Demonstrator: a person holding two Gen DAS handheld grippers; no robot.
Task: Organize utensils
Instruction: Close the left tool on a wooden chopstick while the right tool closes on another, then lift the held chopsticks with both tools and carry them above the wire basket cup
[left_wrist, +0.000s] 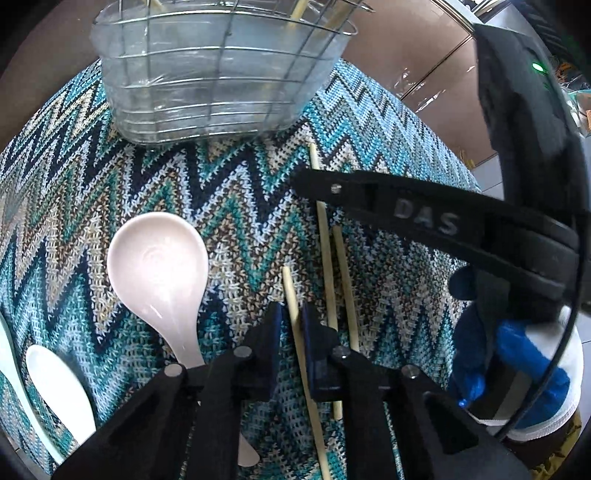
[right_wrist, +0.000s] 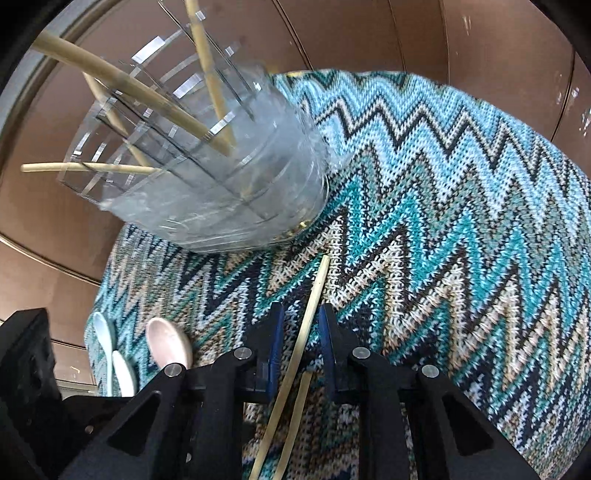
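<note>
A clear wire-framed utensil holder (left_wrist: 214, 74) stands at the far side of a zigzag cloth; in the right wrist view (right_wrist: 207, 177) it holds several bamboo chopsticks (right_wrist: 122, 92). My left gripper (left_wrist: 291, 314) straddles one loose chopstick (left_wrist: 291, 295), its jaws narrowly apart around it. Two more chopsticks (left_wrist: 325, 251) lie just right of it. My right gripper (right_wrist: 301, 314) is open over a long chopstick (right_wrist: 314, 295) lying on the cloth, with a shorter one (right_wrist: 295, 413) beside it. The right gripper's finger (left_wrist: 406, 206) crosses the left wrist view.
A pink ceramic spoon (left_wrist: 159, 266) and white spoons (left_wrist: 59, 384) lie left on the cloth (left_wrist: 92, 192); they also show in the right wrist view (right_wrist: 168, 341). A blue-gloved hand (left_wrist: 517, 354) is at right. Brown table surface surrounds the cloth (right_wrist: 480, 184).
</note>
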